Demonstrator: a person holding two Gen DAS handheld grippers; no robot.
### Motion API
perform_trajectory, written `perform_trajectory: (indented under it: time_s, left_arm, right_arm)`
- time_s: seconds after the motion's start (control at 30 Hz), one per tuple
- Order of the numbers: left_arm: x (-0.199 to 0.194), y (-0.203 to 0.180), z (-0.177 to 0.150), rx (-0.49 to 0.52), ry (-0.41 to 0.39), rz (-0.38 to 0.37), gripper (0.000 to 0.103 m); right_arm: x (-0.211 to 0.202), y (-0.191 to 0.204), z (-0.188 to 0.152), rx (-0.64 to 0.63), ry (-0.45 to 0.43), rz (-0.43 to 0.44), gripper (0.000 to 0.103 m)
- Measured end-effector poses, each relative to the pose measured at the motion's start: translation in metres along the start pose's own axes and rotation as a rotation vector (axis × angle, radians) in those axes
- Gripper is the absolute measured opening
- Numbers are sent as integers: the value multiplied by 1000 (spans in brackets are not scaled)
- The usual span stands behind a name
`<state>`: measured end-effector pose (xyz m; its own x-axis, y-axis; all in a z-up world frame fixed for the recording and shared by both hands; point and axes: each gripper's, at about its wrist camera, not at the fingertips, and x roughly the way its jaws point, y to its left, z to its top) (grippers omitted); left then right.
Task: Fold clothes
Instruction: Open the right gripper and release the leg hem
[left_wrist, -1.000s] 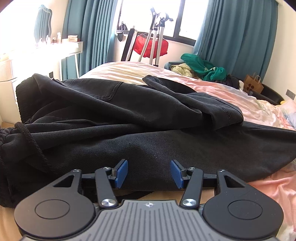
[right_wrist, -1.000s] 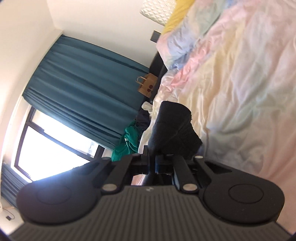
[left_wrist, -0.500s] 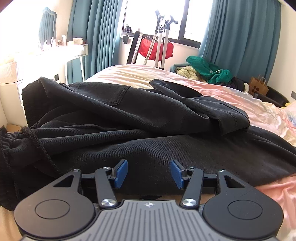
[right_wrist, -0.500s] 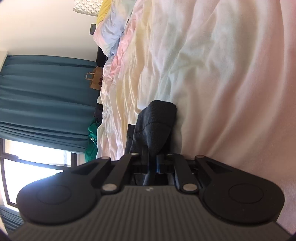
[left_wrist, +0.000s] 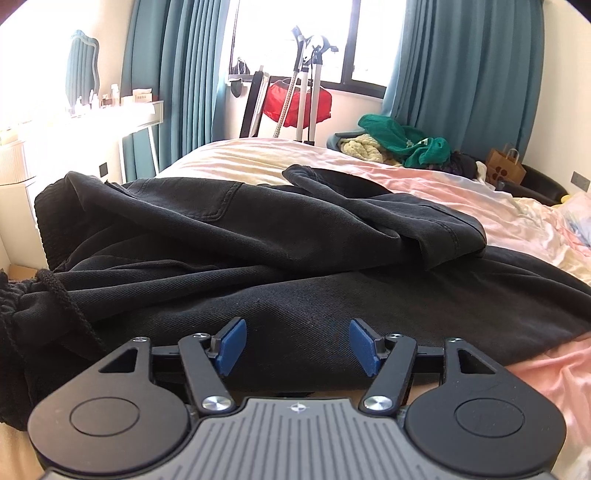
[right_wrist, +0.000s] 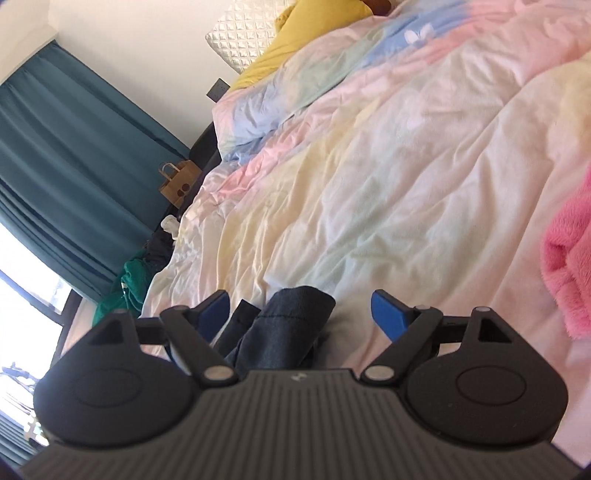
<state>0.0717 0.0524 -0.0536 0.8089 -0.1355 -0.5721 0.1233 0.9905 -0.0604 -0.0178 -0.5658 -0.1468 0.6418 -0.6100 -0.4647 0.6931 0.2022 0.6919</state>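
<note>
Black trousers (left_wrist: 258, 251) lie crumpled across the bed, their drawstring waistband (left_wrist: 40, 295) at the left. My left gripper (left_wrist: 297, 345) hovers low over the near edge of the cloth; its jaws are opening and its blue pads (left_wrist: 231, 345) touch nothing. In the right wrist view a dark trouser-leg end (right_wrist: 288, 325) lies on the pastel bedsheet (right_wrist: 388, 184) between the fingers of my right gripper (right_wrist: 303, 312). Those jaws are opening wide and the blue pads (right_wrist: 388, 317) stand off the cloth.
A green and cream clothes heap (left_wrist: 399, 142) sits at the bed's far side by a brown paper bag (left_wrist: 504, 166). A pink fluffy item (right_wrist: 569, 266) lies right of my right gripper. Pillows (right_wrist: 258, 33) are at the bed head; a white dresser (left_wrist: 92, 118) stands left.
My right gripper opened and let go of the trouser-leg end, which now rests on the sheet, and it rolled back. My left gripper's pads spread wider.
</note>
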Motion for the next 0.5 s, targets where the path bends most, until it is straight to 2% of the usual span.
perform_trajectory:
  time_s: [0.03,0.1,0.2,0.27,0.37,0.43,0.5]
  left_arm:
    - [-1,-1,0,6,-9,-2,80]
    - [-3,-3,0,17,-32,-13,83]
    - [-8,-5,0,29,-59,-40,89]
    - [-11,-6,-1,34,-74,-46,94]
    - [-15,-5,-1,32,-91,-59,94]
    - [-14,-1,3,8,-87,-86,94]
    - [-12,2,13,-32,-82,-115,94]
  right_arm:
    - [-8,7,0,-36,-27,3,86]
    - [-24,24,-3,-106,-72,33,87]
    - [-43,52,-13,-202,-64,152,87]
    - [-54,72,-24,-255,-8,243,86]
    - [-65,98,-46,-314,98,368,86]
    - [-74,116,-65,-337,181,439,86]
    - [-82,128,-83,-355,228,478,86]
